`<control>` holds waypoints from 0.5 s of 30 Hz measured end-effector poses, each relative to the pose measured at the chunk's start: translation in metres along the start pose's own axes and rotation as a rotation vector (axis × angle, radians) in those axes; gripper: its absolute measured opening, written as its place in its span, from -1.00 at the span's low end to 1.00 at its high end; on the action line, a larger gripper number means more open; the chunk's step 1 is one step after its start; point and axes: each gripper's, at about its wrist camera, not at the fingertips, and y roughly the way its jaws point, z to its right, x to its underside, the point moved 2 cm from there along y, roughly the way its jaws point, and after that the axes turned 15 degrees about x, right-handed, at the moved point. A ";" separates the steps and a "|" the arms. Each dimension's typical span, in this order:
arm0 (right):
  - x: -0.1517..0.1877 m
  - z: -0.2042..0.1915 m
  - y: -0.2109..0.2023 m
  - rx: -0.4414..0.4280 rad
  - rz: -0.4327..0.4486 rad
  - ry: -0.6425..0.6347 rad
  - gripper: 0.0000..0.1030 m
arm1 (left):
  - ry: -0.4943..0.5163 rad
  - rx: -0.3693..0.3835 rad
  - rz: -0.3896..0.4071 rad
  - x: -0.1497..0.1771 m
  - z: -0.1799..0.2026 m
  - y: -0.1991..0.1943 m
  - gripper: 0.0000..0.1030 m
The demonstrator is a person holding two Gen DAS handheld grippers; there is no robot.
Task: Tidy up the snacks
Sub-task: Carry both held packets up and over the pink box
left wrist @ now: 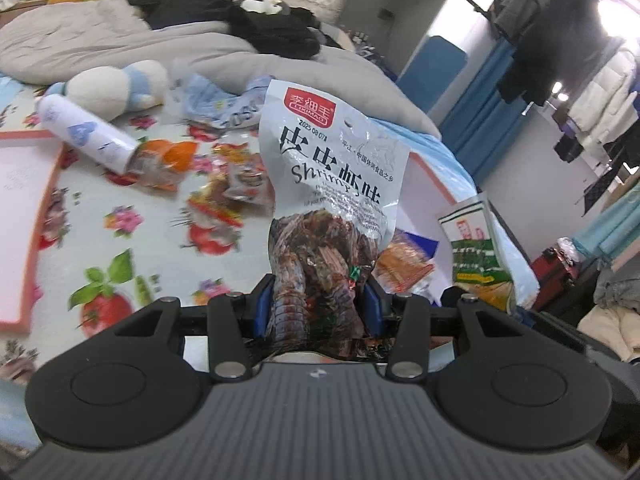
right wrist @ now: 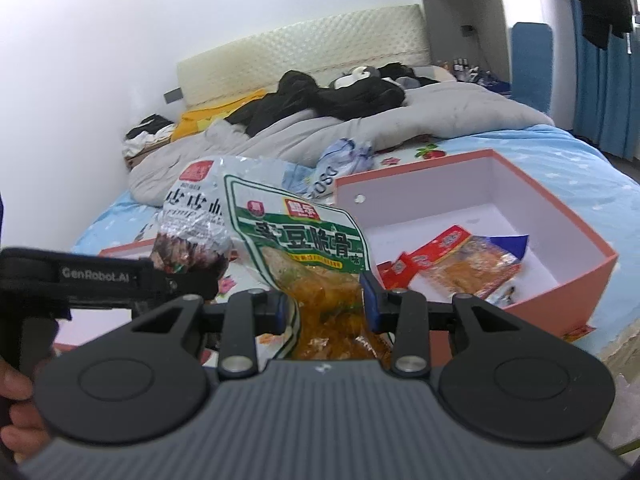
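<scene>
The left gripper point(left wrist: 318, 312) pinches the lower end of a silver shrimp snack packet point(left wrist: 334, 184), its blue pads pressed against the crumpled foil on both sides, so the packet stands upright above the jaws. The right gripper point(right wrist: 326, 308) likewise clamps the lower end of a green-labelled snack packet point(right wrist: 296, 236), the pads squeezing the clear part with orange filling. In the right wrist view the two packets are held side by side, the silver one just left of the green one, both up off the bed and near the pink box point(right wrist: 568, 208).

The pink box, white inside, sits open on the floral sheet point(left wrist: 120, 216). Inside it lie a red packet point(right wrist: 424, 256), a clear packet of orange pieces point(right wrist: 476, 264) and a blue-cornered wrapper, all bunched at the box's near side; the exact count under them cannot be told.

Left of the box in the left wrist view, several small orange and red snack packets point(left wrist: 224, 188) lie scattered on the sheet, beside one white spray can point(left wrist: 86, 132) on its side and one plush toy point(left wrist: 120, 84). A pink lid point(left wrist: 24, 216) lies farther left. Beyond the box, a grey duvet point(right wrist: 440, 116) is heaped with dark clothing.
</scene>
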 end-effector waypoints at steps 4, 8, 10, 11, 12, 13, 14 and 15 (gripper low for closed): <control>-0.009 0.022 0.015 0.036 0.014 0.011 -0.26 | 0.030 0.021 -0.007 -0.019 0.014 0.030 -0.02; -0.016 0.046 0.036 0.066 0.028 0.005 -0.26 | 0.067 0.032 -0.002 -0.036 0.028 0.065 -0.02; -0.021 0.058 0.050 0.078 0.026 0.005 -0.26 | 0.065 0.023 -0.005 -0.043 0.031 0.084 -0.02; -0.024 0.063 0.057 0.079 0.022 0.008 -0.26 | 0.060 0.022 -0.009 -0.046 0.030 0.094 -0.02; -0.026 0.068 0.064 0.079 0.021 0.007 -0.26 | 0.056 0.021 -0.014 -0.049 0.029 0.103 -0.02; -0.029 0.073 0.071 0.078 0.024 -0.001 -0.26 | 0.054 0.019 -0.018 -0.051 0.030 0.112 -0.02; -0.032 0.077 0.078 0.075 0.028 -0.009 -0.26 | 0.055 0.014 -0.020 -0.054 0.030 0.122 -0.02; -0.035 0.081 0.083 0.073 0.030 -0.008 -0.26 | 0.056 0.008 -0.023 -0.056 0.030 0.129 -0.02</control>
